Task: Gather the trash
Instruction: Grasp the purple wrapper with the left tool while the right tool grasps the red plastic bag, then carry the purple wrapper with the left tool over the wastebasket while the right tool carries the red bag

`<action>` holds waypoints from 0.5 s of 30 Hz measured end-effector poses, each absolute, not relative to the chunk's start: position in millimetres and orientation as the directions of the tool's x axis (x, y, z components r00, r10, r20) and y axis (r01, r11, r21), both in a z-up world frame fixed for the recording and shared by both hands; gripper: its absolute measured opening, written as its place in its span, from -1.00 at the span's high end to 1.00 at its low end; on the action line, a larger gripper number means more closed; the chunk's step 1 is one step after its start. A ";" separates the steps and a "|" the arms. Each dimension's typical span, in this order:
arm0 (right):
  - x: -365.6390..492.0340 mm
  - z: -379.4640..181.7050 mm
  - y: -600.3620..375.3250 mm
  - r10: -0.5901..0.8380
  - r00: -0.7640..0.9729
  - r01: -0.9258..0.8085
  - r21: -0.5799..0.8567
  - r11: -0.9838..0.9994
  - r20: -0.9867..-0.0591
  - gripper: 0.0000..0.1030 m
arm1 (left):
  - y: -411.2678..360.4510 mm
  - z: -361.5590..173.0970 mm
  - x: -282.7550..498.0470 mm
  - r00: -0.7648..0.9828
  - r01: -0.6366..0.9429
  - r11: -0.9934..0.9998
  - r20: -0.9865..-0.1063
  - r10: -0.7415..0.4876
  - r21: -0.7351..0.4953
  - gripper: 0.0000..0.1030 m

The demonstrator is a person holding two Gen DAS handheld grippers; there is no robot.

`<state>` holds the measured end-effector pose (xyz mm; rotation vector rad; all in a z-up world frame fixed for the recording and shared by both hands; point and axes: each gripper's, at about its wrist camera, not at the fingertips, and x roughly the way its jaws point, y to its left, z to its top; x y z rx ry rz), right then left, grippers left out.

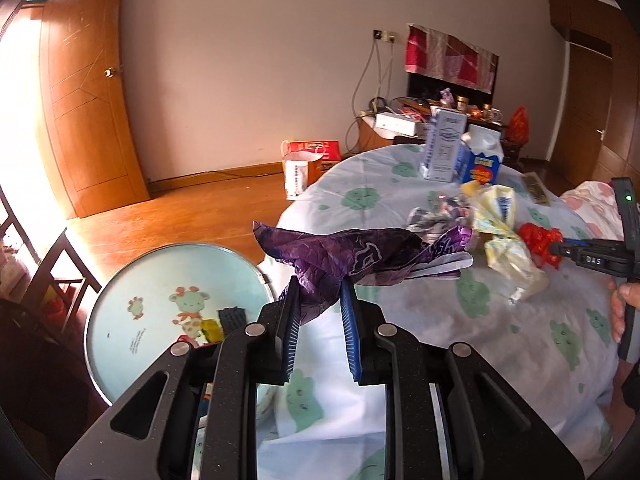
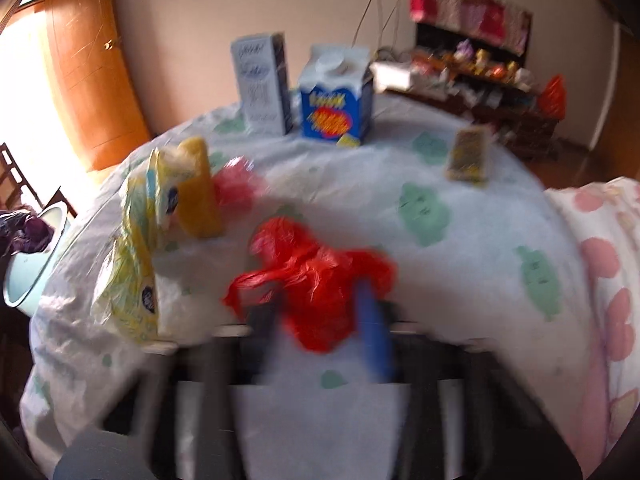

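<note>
1. left hand-held gripper (image 1: 319, 292) is clamped on a crinkly purple wrapper (image 1: 340, 254), held up in the air over the near edge of the table (image 1: 500, 320).
2. right hand-held gripper (image 2: 316, 312) is pinched narrow on a red plastic bag (image 2: 316, 280); that view is blurry, so i can't say if the bag is clear of the cloth.
3. down left of the table sits a round pale blue bin (image 1: 160, 300) with a cartoon print inside.
4. mid-table: a yellow wrapper (image 1: 500, 220) and a crumpled grey one (image 1: 440, 214).
5. at the far edge, a tall white-blue carton (image 1: 442, 144) just beside a blue carton (image 1: 482, 158), both upright.
</note>
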<state>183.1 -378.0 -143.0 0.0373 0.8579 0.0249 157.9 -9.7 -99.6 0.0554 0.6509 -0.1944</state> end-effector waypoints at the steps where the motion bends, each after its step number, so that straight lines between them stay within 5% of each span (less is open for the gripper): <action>1: 182.2 -141.7 -377.1 0.037 0.657 -0.009 0.042 0.999 -0.753 0.60 | -5.1 -101.0 159.3 0.777 0.186 0.982 -0.609 -0.157 -0.015 0.62; 15: 140.7 -77.0 -332.2 0.089 0.814 -0.079 0.043 0.996 -0.574 0.74 | 30.2 -96.8 155.7 0.796 0.113 0.993 -0.596 -0.107 -0.028 0.62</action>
